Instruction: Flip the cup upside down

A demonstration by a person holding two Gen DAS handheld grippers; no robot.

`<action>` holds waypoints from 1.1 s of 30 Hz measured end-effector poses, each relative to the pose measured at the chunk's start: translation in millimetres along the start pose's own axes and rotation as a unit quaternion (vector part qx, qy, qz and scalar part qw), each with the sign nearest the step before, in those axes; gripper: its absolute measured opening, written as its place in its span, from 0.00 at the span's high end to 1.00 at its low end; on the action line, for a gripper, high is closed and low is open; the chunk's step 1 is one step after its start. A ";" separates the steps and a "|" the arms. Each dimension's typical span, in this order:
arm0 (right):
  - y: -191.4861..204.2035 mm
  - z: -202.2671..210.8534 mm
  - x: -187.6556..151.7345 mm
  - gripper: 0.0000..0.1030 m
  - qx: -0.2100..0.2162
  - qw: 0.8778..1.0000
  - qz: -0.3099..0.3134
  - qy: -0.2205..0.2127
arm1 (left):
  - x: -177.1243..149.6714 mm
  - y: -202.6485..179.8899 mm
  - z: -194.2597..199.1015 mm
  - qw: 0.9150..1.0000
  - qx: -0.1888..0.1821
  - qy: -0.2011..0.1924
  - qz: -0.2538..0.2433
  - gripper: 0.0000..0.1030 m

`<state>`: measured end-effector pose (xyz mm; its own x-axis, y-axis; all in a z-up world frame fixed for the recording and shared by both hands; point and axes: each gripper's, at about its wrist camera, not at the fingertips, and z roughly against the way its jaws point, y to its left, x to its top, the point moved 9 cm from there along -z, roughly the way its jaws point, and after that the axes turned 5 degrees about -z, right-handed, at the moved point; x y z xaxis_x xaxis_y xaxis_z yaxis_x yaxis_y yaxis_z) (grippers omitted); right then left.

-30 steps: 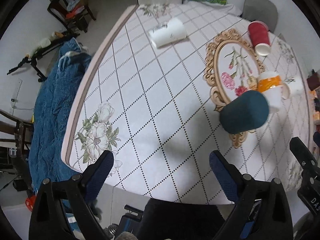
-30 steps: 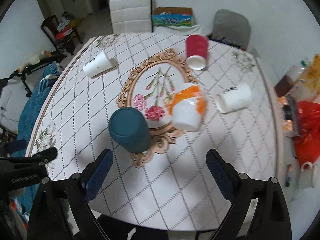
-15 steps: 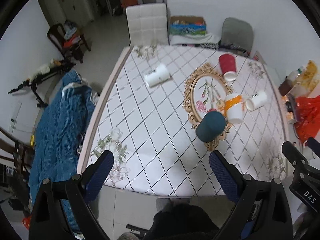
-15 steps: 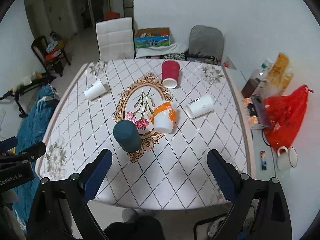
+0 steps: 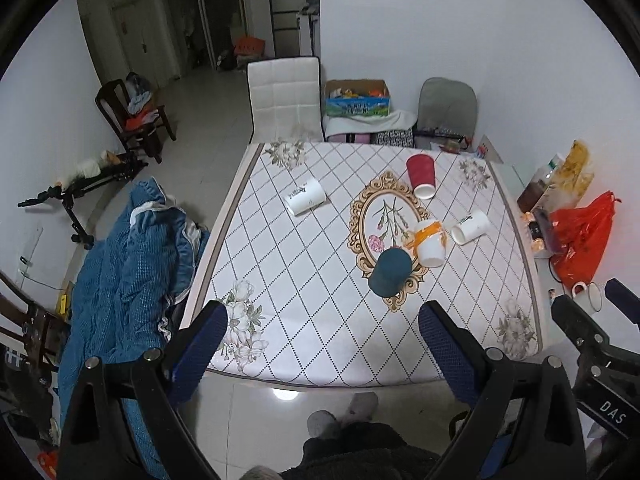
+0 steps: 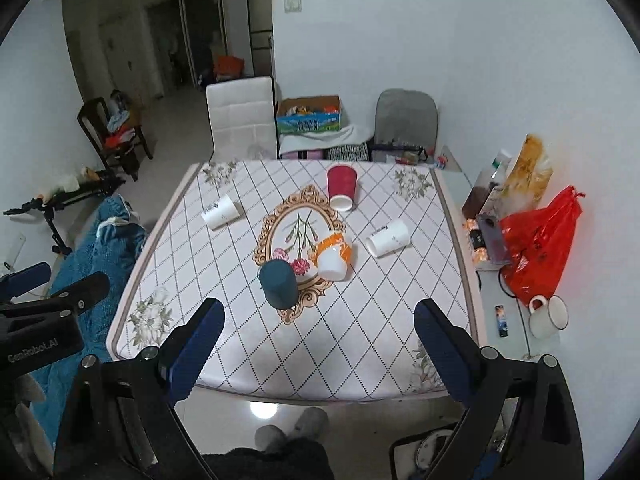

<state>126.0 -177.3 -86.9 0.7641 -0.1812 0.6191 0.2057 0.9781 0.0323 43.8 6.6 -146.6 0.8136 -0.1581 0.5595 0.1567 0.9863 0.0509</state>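
Observation:
A dark teal cup [image 5: 390, 273] stands upside down on the table [image 5: 304, 280], also in the right wrist view [image 6: 278, 284]. An orange-and-white cup [image 5: 430, 242] lies on its side beside it, also in the right wrist view [image 6: 334, 257]. A red cup [image 5: 421, 176], a white cup [image 5: 471, 227] and another white cup [image 5: 305, 196] lie on their sides. My left gripper [image 5: 322, 350] is open and empty, held high above the table's near edge. My right gripper [image 6: 318, 346] is open and empty at the same height.
A white chair [image 5: 285, 100] and a grey chair [image 5: 448, 106] stand behind the table. A blue blanket [image 5: 124, 264] lies to the left. A red bag [image 6: 538, 244] and a white mug [image 6: 548, 316] sit on a side surface to the right.
Both grippers have pulled back and up, away from the table. The cups look smaller and have not moved.

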 end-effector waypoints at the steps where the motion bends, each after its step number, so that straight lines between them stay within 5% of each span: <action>1: 0.8 4.9 0.3 0.05 0.000 1.000 0.000 -0.003 | -1.2 0.1 5.5 1.000 0.000 -0.002 -0.001 0.05; 16: -0.4 70.7 -4.6 0.05 0.008 1.000 0.003 -0.027 | -15.4 -4.8 52.9 1.000 -0.008 -0.022 -0.005 0.05; 33: -2.0 72.9 -6.1 0.05 0.013 1.000 0.002 -0.023 | -19.7 -2.3 55.3 1.000 -0.006 -0.017 -0.002 0.05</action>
<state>76.4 -170.6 -33.5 0.7358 -0.1731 0.6547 0.1865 0.9812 0.0498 -3.6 10.1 -112.0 0.7930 -0.1597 0.5878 0.1670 0.9850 0.0423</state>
